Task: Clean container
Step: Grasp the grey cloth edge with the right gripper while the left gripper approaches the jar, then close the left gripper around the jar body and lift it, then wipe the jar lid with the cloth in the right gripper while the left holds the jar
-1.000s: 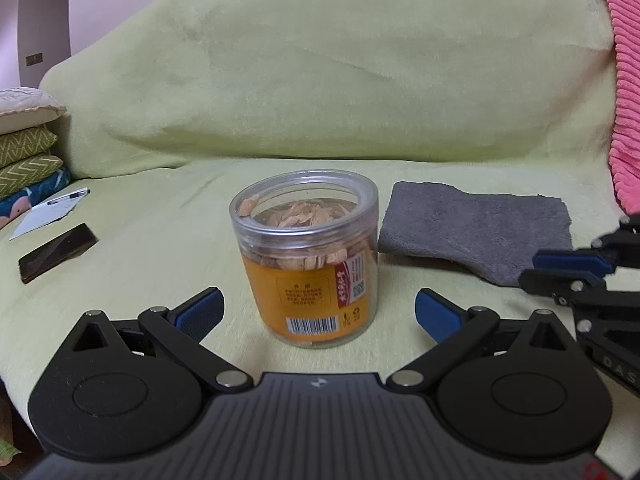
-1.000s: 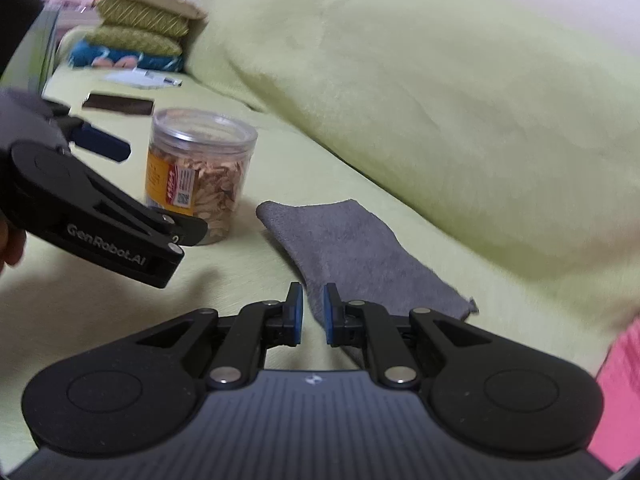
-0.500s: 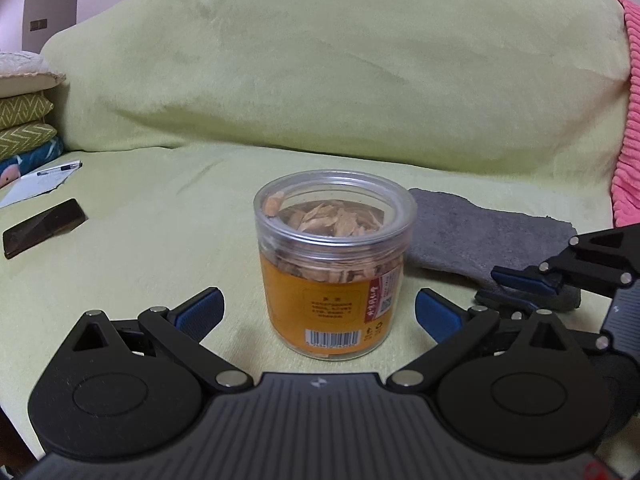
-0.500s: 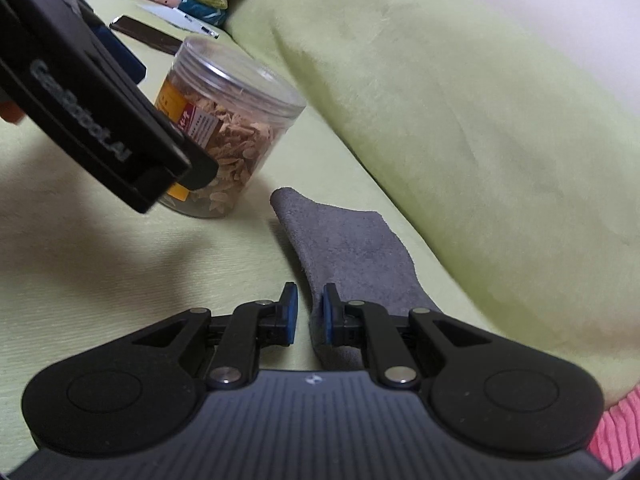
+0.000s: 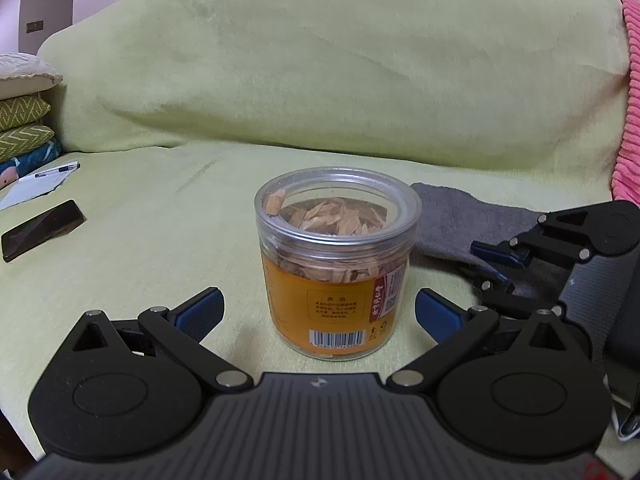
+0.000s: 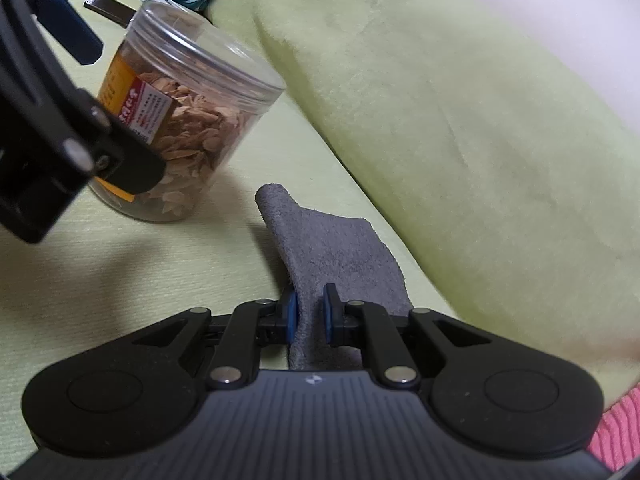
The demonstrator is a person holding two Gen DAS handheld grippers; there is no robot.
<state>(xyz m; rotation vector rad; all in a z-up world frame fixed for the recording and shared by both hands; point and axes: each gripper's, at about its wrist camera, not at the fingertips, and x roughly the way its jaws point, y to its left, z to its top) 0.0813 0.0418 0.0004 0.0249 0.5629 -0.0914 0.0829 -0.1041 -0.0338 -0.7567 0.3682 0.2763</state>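
Green sofa cover (image 5: pixel 160 248) fills both frames; left tongs (image 5: pixel 318 312) spread wide around the centre jar (image 5: pixel 336 264), right tongs (image 6: pixel 307 314) nearly closed, pinching the grey cloth (image 6: pixel 332 248).

A light-green blanket (image 5: pixel 320 80) drapes the sofa, patterned cushions (image 5: pixel 24 120) stacked at one end.

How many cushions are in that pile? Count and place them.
4, stacked at far left: cream cushion on top, two green zigzag cushions beneath, blue patterned cushion lowest. Others may be hidden.
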